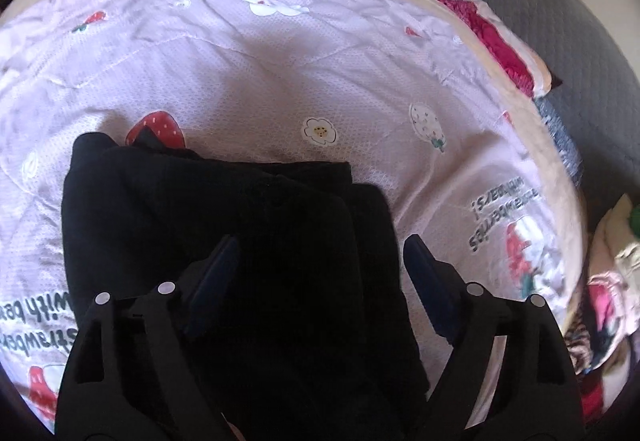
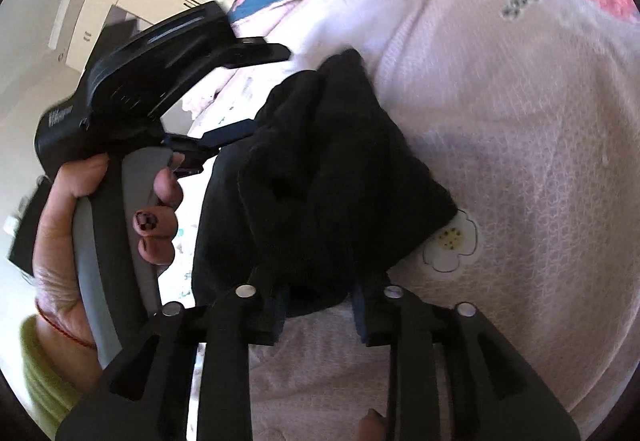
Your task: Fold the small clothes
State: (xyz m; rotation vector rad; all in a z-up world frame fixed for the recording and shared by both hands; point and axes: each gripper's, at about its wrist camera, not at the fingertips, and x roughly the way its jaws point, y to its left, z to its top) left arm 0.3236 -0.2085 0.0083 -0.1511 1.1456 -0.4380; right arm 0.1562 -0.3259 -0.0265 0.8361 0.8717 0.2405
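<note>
A folded black knit garment (image 1: 224, 217) lies on a pale pink quilted strawberry-print bedspread (image 1: 320, 81), its long axis running near to far. The left gripper (image 1: 320, 257) straddles its near right portion, jaws spread, pinching nothing. The right gripper (image 2: 320, 301) is narrowly parted at another edge; grip unclear.

Both wrist cameras close above bed, angled down; shared: black garment (image 1: 224, 225) (image 2: 320, 177), strawberry quilt (image 1: 280, 73) (image 2: 520, 161).

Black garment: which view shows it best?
The left wrist view: the black garment lies folded on the quilt, far edges sharp. The right wrist view shows it tilted, blurred, partly behind the left gripper.
</note>
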